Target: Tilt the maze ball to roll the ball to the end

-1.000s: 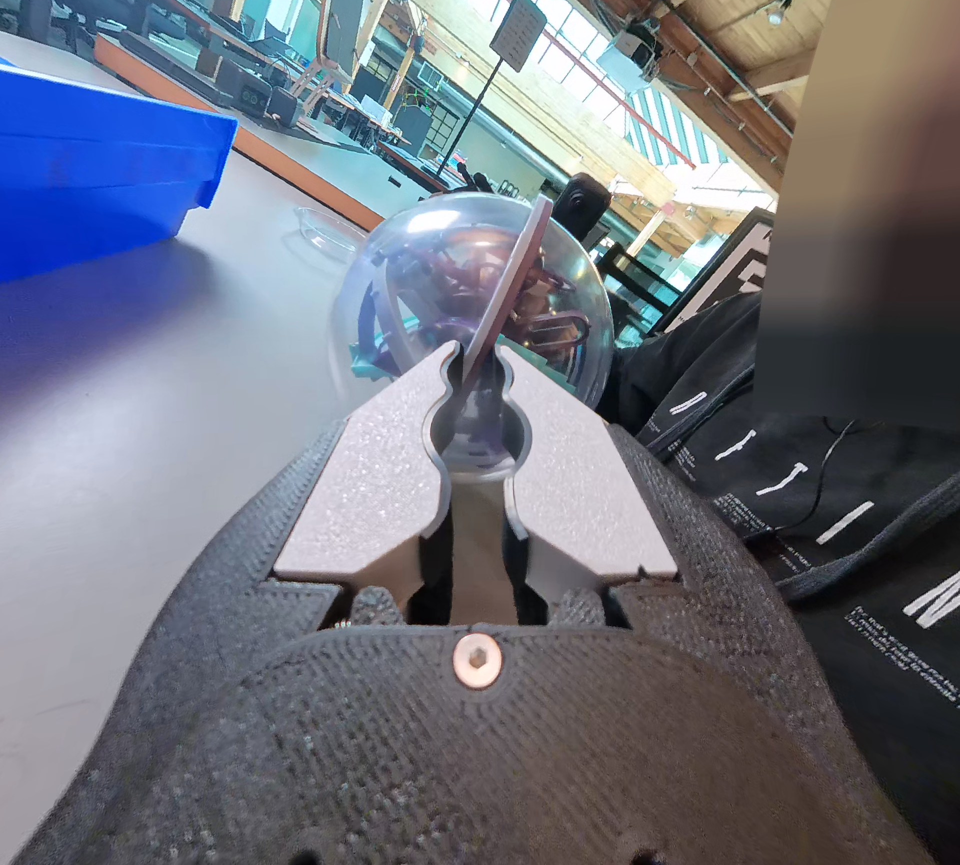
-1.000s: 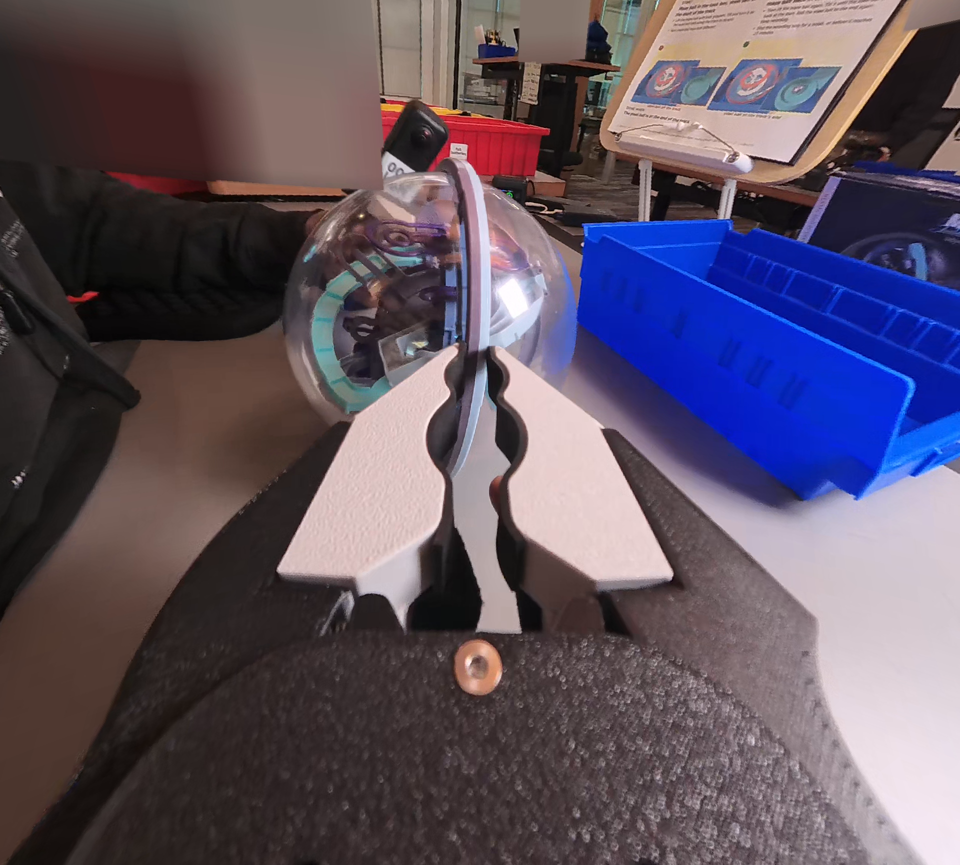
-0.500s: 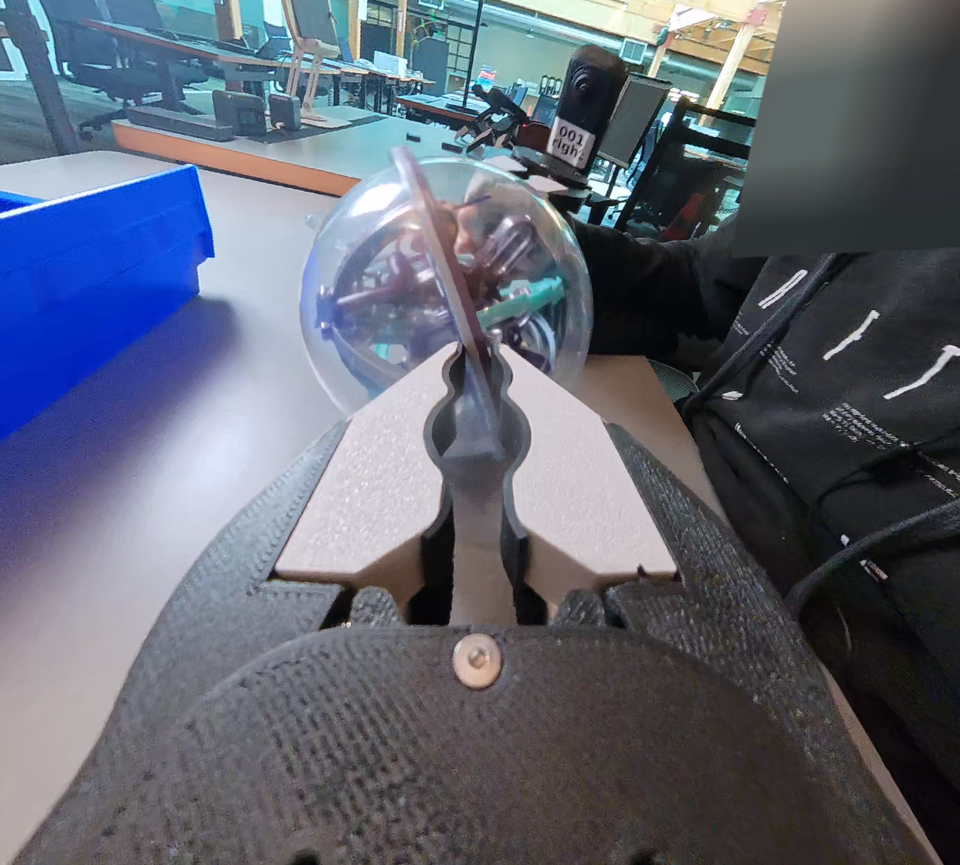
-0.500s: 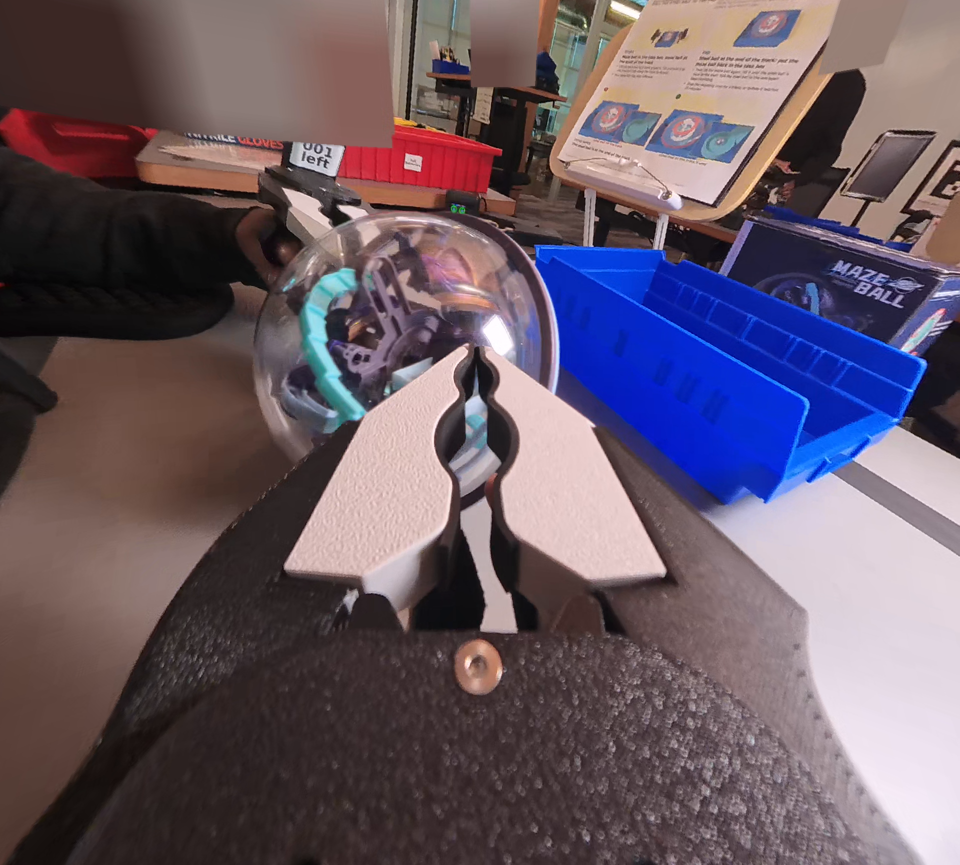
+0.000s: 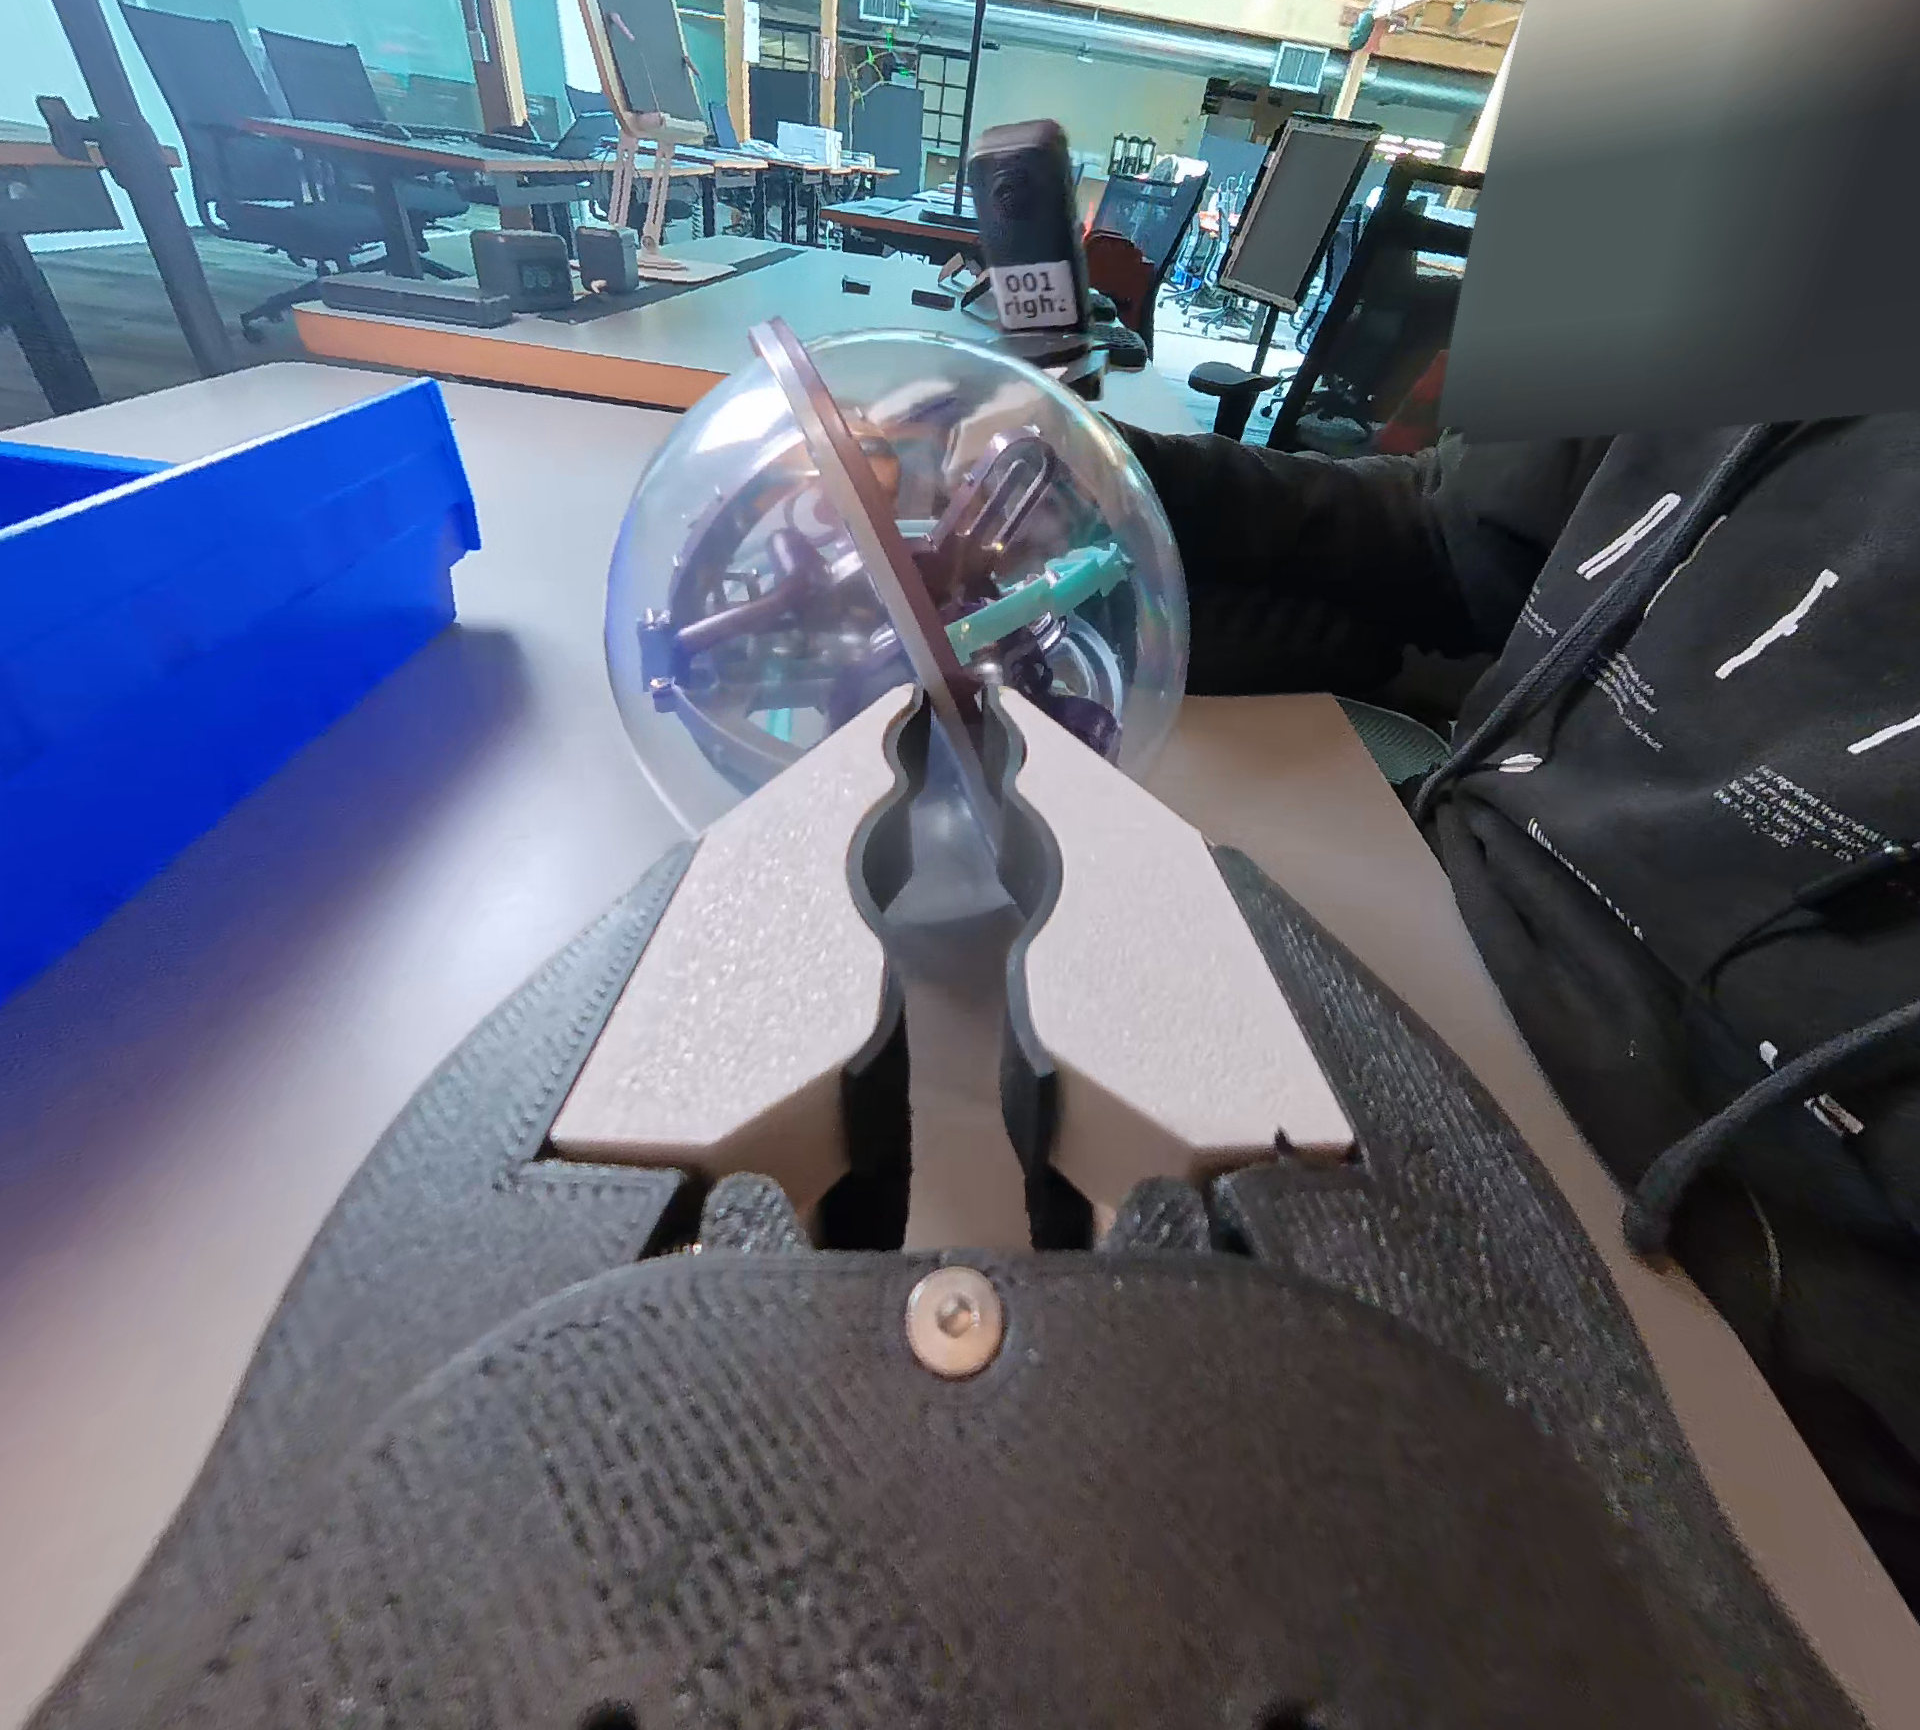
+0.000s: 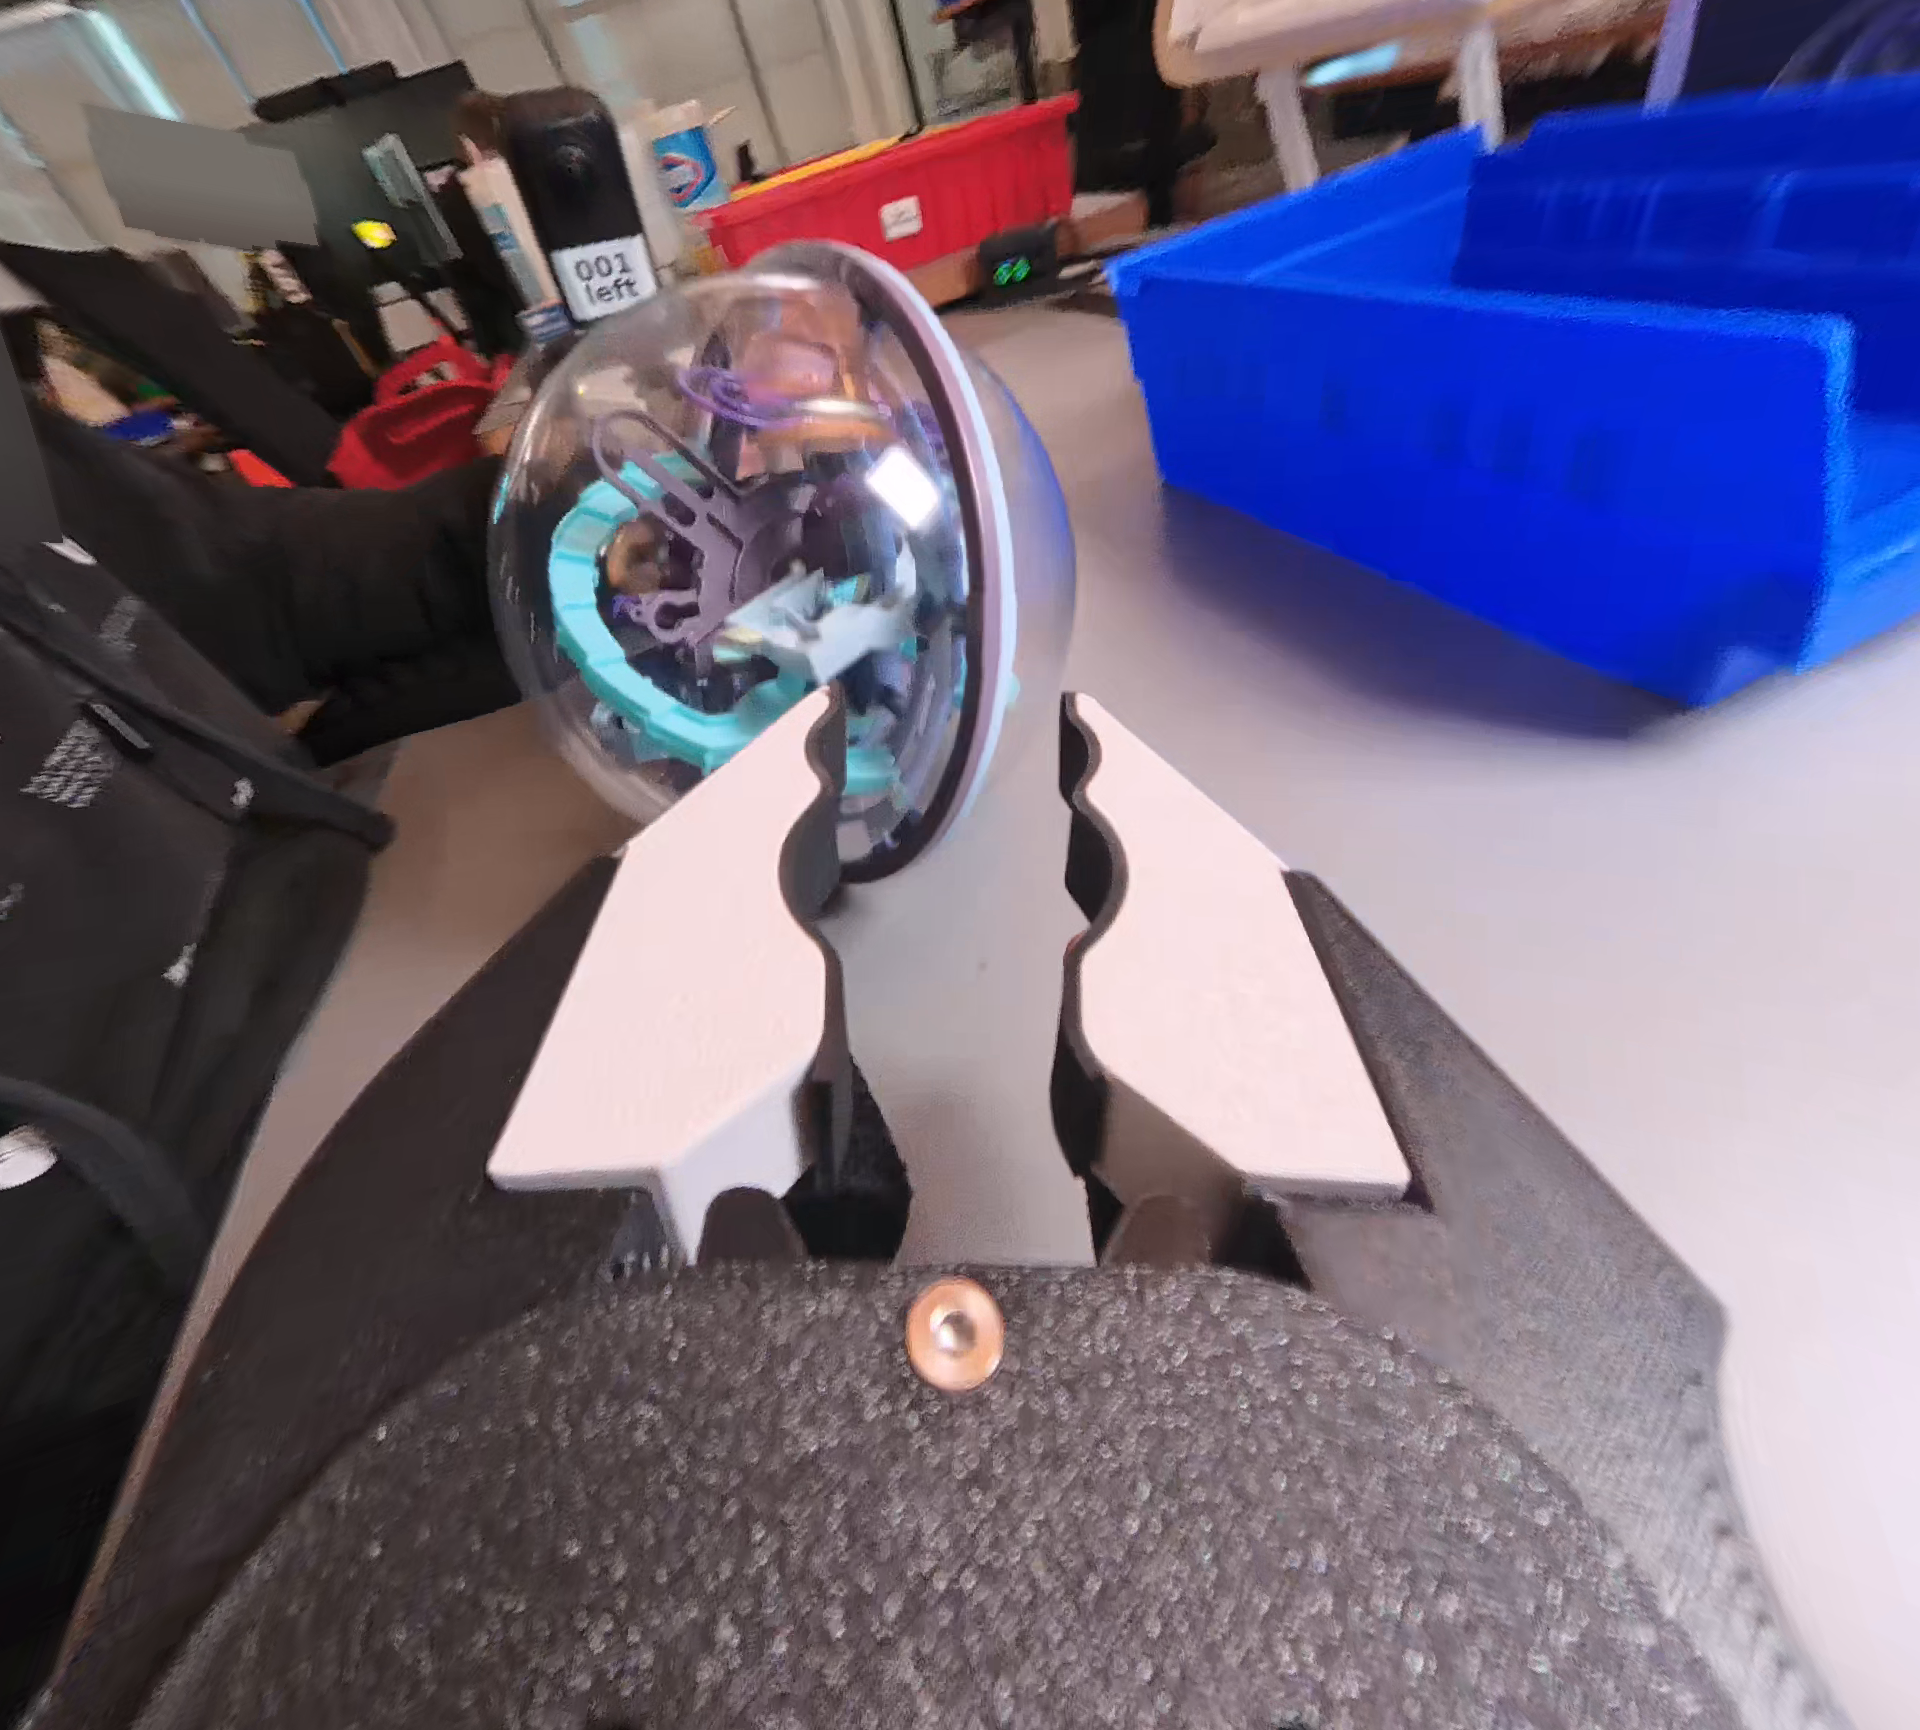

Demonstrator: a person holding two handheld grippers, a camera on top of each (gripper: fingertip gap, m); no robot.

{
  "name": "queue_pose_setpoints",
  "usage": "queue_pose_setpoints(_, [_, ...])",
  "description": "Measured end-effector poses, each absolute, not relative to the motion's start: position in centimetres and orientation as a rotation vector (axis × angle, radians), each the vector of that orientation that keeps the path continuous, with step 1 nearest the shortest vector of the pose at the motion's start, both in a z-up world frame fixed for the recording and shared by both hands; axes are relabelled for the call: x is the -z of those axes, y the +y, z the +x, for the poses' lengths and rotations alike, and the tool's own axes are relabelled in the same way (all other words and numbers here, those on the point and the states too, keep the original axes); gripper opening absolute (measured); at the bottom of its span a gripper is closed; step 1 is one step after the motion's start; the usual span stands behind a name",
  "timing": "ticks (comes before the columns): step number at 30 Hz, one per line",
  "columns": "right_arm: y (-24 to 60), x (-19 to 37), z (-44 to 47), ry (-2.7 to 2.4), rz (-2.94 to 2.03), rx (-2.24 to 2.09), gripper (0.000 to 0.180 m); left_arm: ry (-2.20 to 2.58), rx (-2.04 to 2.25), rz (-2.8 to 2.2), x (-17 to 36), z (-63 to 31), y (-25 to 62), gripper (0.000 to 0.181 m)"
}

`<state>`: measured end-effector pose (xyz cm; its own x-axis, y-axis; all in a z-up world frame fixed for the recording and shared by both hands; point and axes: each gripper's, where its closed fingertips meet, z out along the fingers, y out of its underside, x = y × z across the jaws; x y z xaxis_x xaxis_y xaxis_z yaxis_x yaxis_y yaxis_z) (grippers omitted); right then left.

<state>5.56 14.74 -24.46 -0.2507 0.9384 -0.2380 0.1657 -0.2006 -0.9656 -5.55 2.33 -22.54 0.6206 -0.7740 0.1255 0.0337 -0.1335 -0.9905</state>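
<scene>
The maze ball is a clear sphere with purple and teal tracks inside and a flat rim around its middle. My left gripper is shut on that rim and holds the ball above the grey table. In the right wrist view the ball sits just ahead, its rim tilted. My right gripper is open. The rim's lower edge lies between its fingers, close to the left finger, with a clear gap to the right one. The small ball inside is not discernible.
A blue bin stands on the table to the left of the ball; it also shows in the right wrist view at the right. A person's dark sleeve and hoodie are close behind the ball. A red bin stands farther back.
My right gripper was shut on the ball's rim and has opened, letting it go. My left gripper kept its hold and the ball turned, its rim now leaning the other way.
</scene>
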Motion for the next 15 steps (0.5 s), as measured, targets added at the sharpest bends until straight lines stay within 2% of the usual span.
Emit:
queue_pose_setpoints(6, [13.9, 25.9, 5.0, -1.454, -1.513, -1.879, 0.038, 0.589, 0.82, -1.619, 23.5, -6.2, 2.8, 0.007])
queue_pose_setpoints(11, [13.1, 25.5, 4.8, -1.489, -1.512, -2.009, 0.024, 0.548, 0.858, -1.658, 24.1, -6.3, 3.1, 0.007])
queue_pose_setpoints(14, [13.1, 25.3, 4.8, -1.484, -1.498, -2.016, 0.006, 0.514, 0.877, -1.686, 24.5, -6.7, 3.4, 0.007])
queue_pose_setpoints(15, [13.2, 25.2, 4.8, -1.478, -1.491, -2.015, 0.006, 0.509, 0.896, -1.698, 24.7, -6.7, 3.4, 0.007])
